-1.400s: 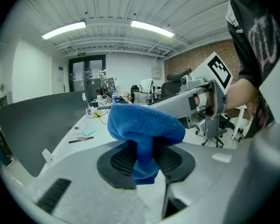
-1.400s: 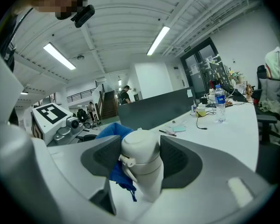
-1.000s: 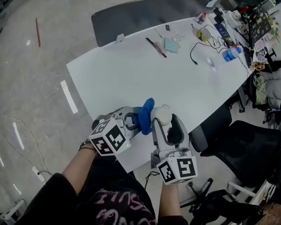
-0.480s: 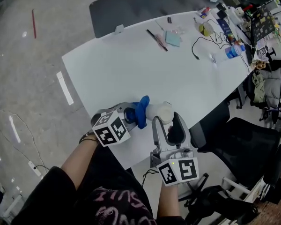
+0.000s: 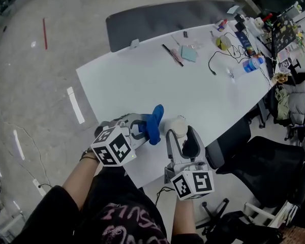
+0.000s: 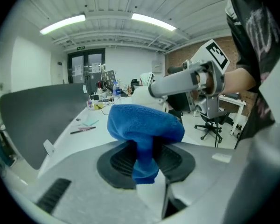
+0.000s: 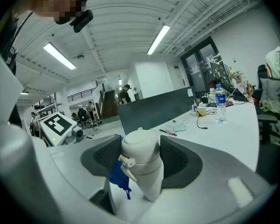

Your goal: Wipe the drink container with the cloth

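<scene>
A white drink container with a lid and a small side tab is clamped between the jaws of my right gripper. In the head view the container is held over the near edge of the white table. My left gripper is shut on a blue cloth, which bulges out over the jaw tips. In the head view the cloth hangs just left of the container, with a small gap between them. The left gripper sits to the left of the right gripper.
At the table's far right end lie a water bottle, a black cable, pens, a green notepad and small clutter. Black office chairs stand to the right. A dark panel lines the far side.
The blue cloth has drawn a little away from the container to the left; half a second ago it touched the container's side. My left gripper has shifted slightly left and down.
</scene>
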The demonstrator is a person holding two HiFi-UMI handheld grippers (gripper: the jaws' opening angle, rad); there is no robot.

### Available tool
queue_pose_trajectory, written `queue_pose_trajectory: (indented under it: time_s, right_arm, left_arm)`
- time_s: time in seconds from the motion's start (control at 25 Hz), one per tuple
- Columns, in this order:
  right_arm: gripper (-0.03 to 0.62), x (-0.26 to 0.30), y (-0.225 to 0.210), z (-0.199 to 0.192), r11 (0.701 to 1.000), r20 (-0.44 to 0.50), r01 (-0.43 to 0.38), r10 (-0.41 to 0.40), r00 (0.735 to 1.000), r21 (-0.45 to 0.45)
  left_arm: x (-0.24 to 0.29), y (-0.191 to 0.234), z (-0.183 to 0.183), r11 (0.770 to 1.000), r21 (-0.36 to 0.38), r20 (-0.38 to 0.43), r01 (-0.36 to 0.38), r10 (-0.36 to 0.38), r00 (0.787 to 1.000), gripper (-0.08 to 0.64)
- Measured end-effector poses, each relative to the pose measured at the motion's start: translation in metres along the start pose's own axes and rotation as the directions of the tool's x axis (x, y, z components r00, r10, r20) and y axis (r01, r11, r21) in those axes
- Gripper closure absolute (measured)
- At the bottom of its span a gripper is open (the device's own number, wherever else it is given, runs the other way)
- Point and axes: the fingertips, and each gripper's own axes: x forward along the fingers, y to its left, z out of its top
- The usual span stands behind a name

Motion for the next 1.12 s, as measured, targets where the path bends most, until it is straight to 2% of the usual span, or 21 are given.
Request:
queue_pose_trajectory:
  time_s: [0.12, 0.32, 0.68, 1.12]
  right_arm:
    - [0.333, -0.002, -0.002, 0.000, 1.000, -0.001, 0.000, 0.000, 1.000, 0.005]
    - [0.333, -0.004, 0.000, -0.001, 1.000, 0.001, -0.003, 0.003, 1.000, 0.010]
    - [0.333, -0.005, 0.000, 0.003, 1.000, 0.005, -0.005, 0.005, 1.000, 0.010]
    - [0.333, -0.003, 0.004, 0.006, 1.000, -0.003, -0.005, 0.005, 1.000, 0.009]
  left_arm:
    - [-0.006, -0.003, 0.023, 0.998, 0.063, 0.023, -0.002, 0.001, 1.000, 0.459]
    - [-0.002, -0.015, 0.037, 0.994, 0.109, 0.028, 0.023, -0.027, 0.999, 0.460]
    - [0.004, -0.015, 0.032, 0.996, 0.081, 0.029, 0.035, -0.038, 0.999, 0.460]
    - [0.023, -0.015, -0.005, 0.996, 0.016, -0.005, 0.083, -0.083, 0.997, 0.460]
